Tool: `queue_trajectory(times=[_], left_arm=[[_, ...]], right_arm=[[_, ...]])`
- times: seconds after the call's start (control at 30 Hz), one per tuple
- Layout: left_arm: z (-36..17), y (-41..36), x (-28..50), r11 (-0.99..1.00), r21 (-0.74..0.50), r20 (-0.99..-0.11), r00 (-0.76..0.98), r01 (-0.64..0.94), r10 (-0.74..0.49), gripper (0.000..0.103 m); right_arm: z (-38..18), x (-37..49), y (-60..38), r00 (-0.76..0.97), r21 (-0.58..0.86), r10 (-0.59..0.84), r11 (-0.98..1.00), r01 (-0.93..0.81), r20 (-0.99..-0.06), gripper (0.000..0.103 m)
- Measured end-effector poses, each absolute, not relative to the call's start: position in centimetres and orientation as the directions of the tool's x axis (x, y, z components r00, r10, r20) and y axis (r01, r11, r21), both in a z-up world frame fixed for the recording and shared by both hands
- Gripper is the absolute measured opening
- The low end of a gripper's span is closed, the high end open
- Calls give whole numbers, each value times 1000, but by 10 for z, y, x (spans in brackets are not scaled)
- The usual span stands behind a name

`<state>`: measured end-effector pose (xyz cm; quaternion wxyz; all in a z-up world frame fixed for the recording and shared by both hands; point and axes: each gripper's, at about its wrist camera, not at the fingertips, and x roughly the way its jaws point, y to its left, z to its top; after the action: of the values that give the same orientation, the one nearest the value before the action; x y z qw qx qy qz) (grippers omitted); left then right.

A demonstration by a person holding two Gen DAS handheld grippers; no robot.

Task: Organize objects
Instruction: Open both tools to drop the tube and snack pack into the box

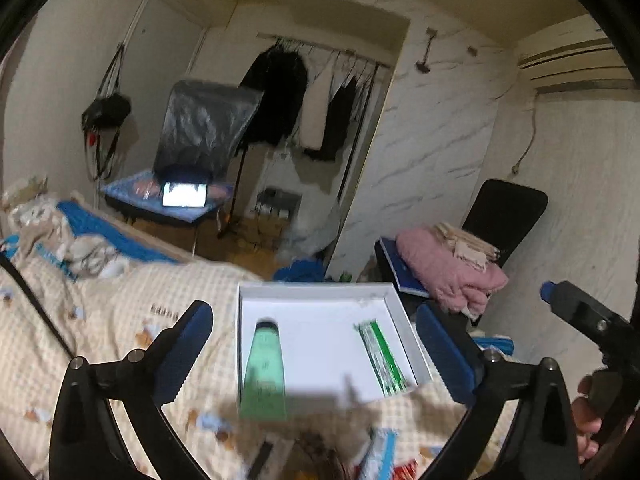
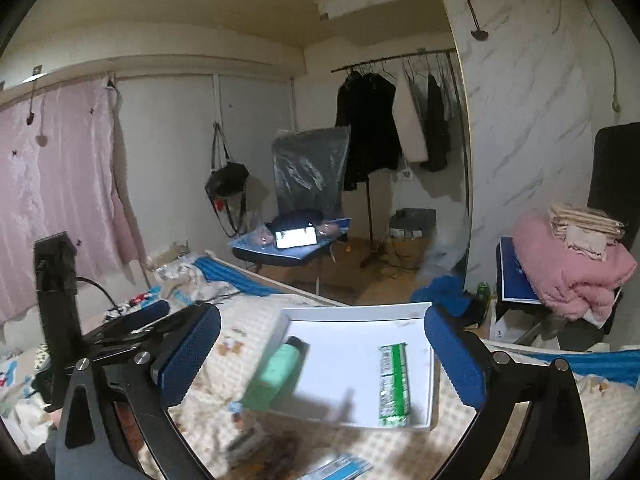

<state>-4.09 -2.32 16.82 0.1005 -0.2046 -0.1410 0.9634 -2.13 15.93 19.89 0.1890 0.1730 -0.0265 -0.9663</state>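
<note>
Below both sets of spread fingers, a white box (image 1: 394,312) lies on the checked bed (image 1: 132,304), holding a green tube (image 1: 264,364) at its left and a green-and-white packet (image 2: 394,384) at its right; left gripper (image 1: 316,356) and right gripper (image 2: 322,356) grip nothing; more packets (image 2: 340,466) lie nearer, blurred.

Dim, warm indoor light, yellowish on walls and ceiling. Strong fisheye bending, black vignette at corners. Motion blur throughout, heaviest at the bed's near edge. Glare off a lit screen (image 1: 185,195). Soft shadow across the white tray (image 2: 416,307).
</note>
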Motion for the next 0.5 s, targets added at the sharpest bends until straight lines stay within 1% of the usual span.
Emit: queue_trajectory(times=[0.1,0.17,0.23,0.27,0.33,0.43,0.5], left_arm=[[166,-20,-29,-947,-307,-424,-876,-98,228,102],[161,-18,-23,-944,-317,-444,-865,-93,234,102],[151,-18,-22,-930,-353,-483,-831,-102,275,102],[146,-18,-21,-928,-363,-496,-827,-81,266,102],[130,-20,-14,-920,-387,-497,-825,-67,269,102],[101,-19,-14,-916,-396,-524,-802,-69,287,102],[82,-18,-18,-928,-369,-562,-786,-42,259,102]], right_arm=[[200,-8,163,-874,136,-327,-945,298,-358,102],[197,0,166,-890,120,-252,-968,222,-381,102],[185,8,175,-907,124,-164,-984,125,-387,102],[174,14,180,-917,139,-130,-987,82,-378,102],[152,24,190,-925,196,-164,-975,100,-342,102],[129,19,197,-895,254,-234,-957,142,-380,102],[117,16,198,-891,266,-255,-950,160,-375,102]])
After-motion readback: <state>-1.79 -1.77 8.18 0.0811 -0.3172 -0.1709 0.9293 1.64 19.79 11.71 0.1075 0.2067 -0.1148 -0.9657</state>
